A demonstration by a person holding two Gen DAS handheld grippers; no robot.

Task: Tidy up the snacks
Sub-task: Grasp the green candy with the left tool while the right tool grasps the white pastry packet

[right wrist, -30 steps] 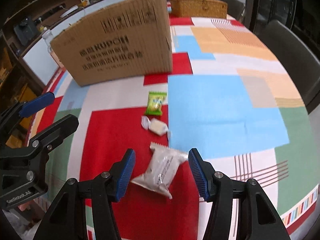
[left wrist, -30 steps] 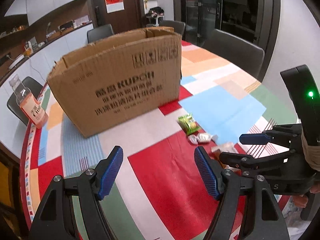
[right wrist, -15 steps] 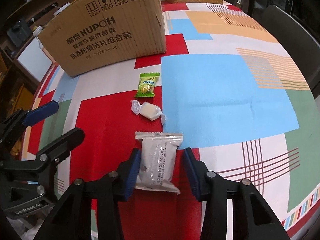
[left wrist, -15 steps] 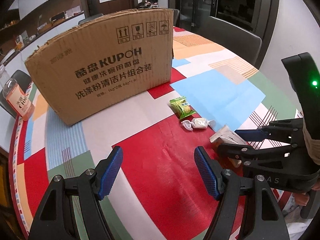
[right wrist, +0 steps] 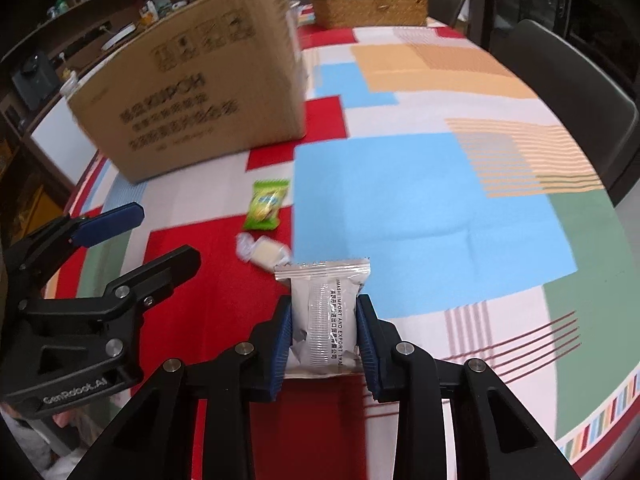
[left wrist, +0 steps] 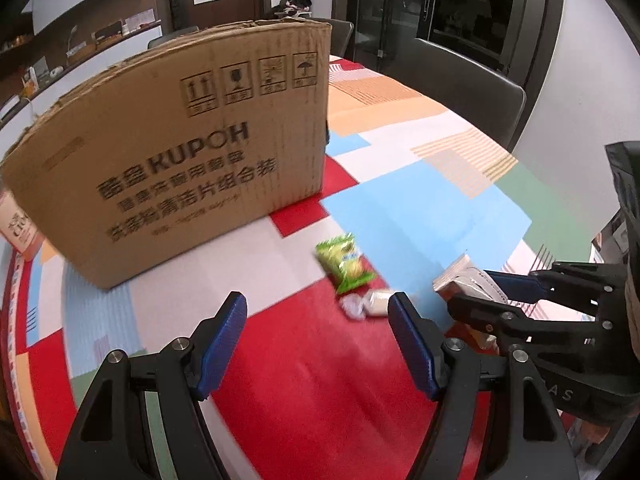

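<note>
My right gripper (right wrist: 323, 312) is shut on a silver snack packet (right wrist: 324, 312) and holds it a little above the tablecloth; the packet also shows in the left wrist view (left wrist: 464, 278). A green snack packet (right wrist: 267, 204) and a white wrapped candy (right wrist: 262, 252) lie on the cloth just ahead; both show in the left wrist view, the green packet (left wrist: 346, 262) and the candy (left wrist: 370, 304). My left gripper (left wrist: 316, 332) is open and empty, left of the snacks. A large cardboard box (left wrist: 172, 160) stands behind them.
A wicker basket (right wrist: 368, 8) sits at the far end of the table. A bottle with an orange label (left wrist: 18, 224) stands left of the box. Dark chairs (right wrist: 568, 92) ring the table. The table edge (right wrist: 600, 424) runs close at the right.
My right gripper moved over the silver packet, closed on it and lifted it slightly. My left gripper dropped lower and moved toward the snacks, still open.
</note>
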